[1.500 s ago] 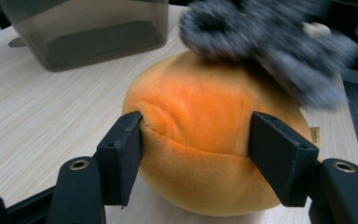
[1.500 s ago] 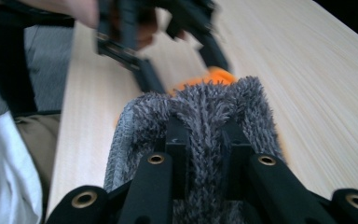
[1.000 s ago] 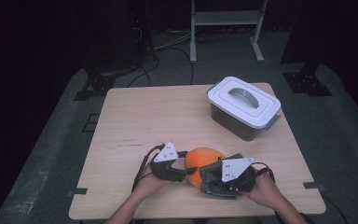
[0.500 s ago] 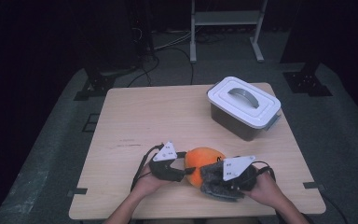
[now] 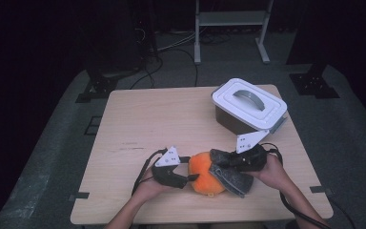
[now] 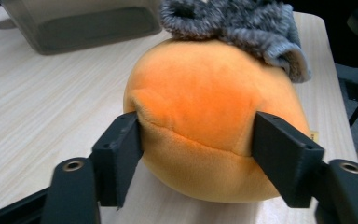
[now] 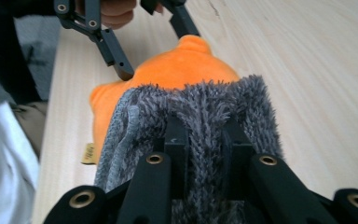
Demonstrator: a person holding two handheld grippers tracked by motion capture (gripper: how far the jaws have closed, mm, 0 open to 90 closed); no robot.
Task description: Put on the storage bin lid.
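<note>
**Soft orange plush, half dressed in grey fleece**

Seen from the high view, the orange plush (image 5: pixel 204 177) sits on the bench (image 5: pixel 171 119) near its front edge, well short of the lidded box (image 5: pixel 249 106) that stands behind it and to the right. The left tongs (image 5: pixel 187 168) bracket the plush's left side, while the right tongs (image 5: pixel 218 163) hold the grey fleece cover (image 5: pixel 231 176) draped over the plush's right side.

Along the left gripper view, the plush (image 6: pixel 214 121) is a round, smooth, velvety ball with a seam across its lower half and the fleece (image 6: pixel 233 23) bunched on its far top. The left tongs (image 6: pixel 196 154) have just been opening; they stand at a middling gap with the plush between them, the pads at its flanks and barely denting it. The box wall (image 6: pixel 84 23) shows beyond the plush.

Along the right gripper view, the right tongs (image 7: pixel 204 140) are pinched narrow on a fold of the shaggy fleece (image 7: pixel 191 112), with the plush (image 7: pixel 177 70) just past it and the left tongs (image 7: pixel 149 49) at its far end.

Judging by the dimples and seams, the plush is light and squashy: it should yield and roll, so a hold low across its widest part suits best. The fleece looks stretchy and clingy, best taken by its rim.
</note>
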